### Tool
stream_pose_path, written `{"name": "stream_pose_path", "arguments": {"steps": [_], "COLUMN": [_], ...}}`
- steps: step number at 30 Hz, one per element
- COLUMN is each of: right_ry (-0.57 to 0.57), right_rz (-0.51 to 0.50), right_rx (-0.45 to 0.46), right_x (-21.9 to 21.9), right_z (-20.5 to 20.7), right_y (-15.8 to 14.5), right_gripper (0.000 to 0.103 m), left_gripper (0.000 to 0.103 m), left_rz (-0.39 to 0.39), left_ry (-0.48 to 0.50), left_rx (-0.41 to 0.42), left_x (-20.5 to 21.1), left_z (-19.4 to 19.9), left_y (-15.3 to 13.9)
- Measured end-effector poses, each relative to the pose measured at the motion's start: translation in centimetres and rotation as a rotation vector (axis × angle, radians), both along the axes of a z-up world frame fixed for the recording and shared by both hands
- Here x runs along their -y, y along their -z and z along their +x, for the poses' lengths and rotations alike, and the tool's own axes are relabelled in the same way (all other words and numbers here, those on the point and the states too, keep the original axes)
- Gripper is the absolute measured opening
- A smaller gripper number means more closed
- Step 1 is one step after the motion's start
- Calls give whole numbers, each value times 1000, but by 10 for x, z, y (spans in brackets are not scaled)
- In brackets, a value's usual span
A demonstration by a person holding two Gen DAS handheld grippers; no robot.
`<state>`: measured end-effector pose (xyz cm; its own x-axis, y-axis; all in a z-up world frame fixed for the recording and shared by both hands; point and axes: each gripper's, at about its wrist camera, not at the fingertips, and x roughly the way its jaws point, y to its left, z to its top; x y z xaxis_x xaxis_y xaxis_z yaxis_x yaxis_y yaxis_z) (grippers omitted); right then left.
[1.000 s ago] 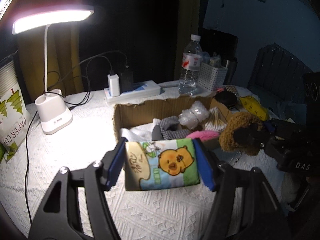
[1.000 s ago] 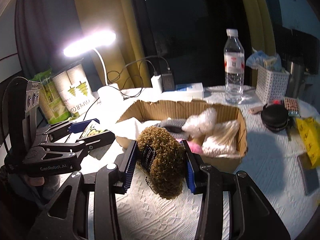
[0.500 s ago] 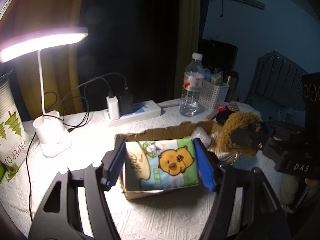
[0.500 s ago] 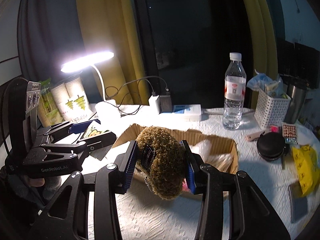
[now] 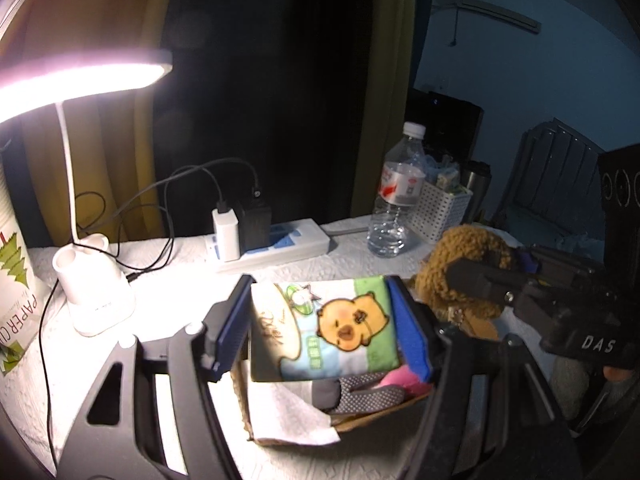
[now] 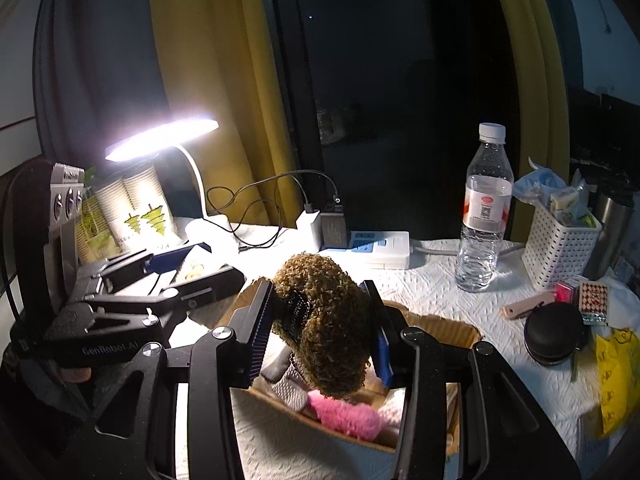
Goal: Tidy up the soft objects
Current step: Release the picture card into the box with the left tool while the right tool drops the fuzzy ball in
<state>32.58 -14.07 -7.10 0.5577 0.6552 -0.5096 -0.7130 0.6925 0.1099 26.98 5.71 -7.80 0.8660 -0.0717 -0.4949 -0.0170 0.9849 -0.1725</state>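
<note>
Left gripper (image 5: 322,330) around flat printed pouch (image 5: 324,332), curly plush (image 6: 324,324) alongside.

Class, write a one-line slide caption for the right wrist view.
Right gripper holds a curly brown plush toy above an open cardboard box of soft items, lamp-lit table behind.

Dim night room lit by a single desk lamp

The desk lamp (image 5: 76,80) is the one strong light: its head blows out to white glare with a pinkish fringe in the left wrist view, and washes the white tabletop (image 5: 172,264) beneath it bright. Away from it the scene falls off fast; the window (image 6: 392,100) is black and the right wall bluish and murky. Both fisheye views bend straight lines and darken into round black corners. The near gripper frames are unlit silhouettes.
</note>
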Motion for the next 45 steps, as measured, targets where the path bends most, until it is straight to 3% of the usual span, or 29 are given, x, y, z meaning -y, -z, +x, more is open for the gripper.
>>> {"name": "stream_pose_path", "arguments": {"steps": [3,7,23,29,45], "right_ry": [-1,-4,-41,-30,-13], "right_rz": [7,10,-10,-19,-13], "right_rx": [-6,-20,-60,-62,-11], "right_x": [-5,-12,-36,-41,-33], "right_z": [10,20,35,36,-1], "right_y": [2,7,24,25,5], "right_gripper": [45,45,46,62,62], "left_gripper": [68,92,93,93,93], "left_rz": [-7,-25,-34,-41,-15], "left_ry": [-14,-22,-100,-120,-118], "left_rx": [-25,-25,-62,-59,5], "left_x": [-3,-8,-29,-39,-31], "left_z": [13,24,16,7,-34], "left_y": [10,20,34,35,10]}}
